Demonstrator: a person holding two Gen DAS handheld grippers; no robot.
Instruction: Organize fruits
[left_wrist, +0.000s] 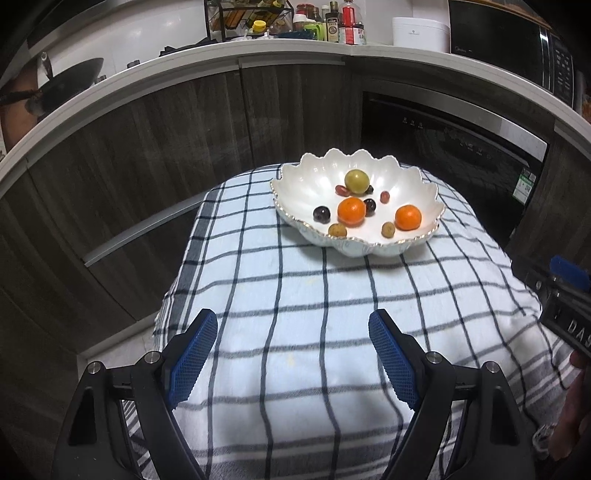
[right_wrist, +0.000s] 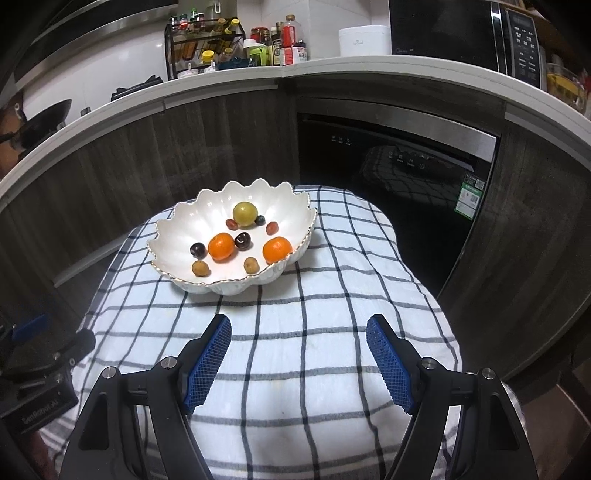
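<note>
Both tongs stand wide with nothing between the pads — your left gripper (left_wrist: 291, 325) and right gripper (right_wrist: 298, 328) hang over bare checked cloth (left_wrist: 295, 350), well short of the bowl (left_wrist: 306, 184). You have open cloth on every side; it drops off at the left edge toward dark cabinets (left_wrist: 147, 147). Across the far end sits the scalloped white bowl, its long axis running left to right. Inside: two oranges (left_wrist: 351, 211), one yellow-green fruit (left_wrist: 357, 181), dark grapes (left_wrist: 321, 213), and small tan and reddish ones.
</note>
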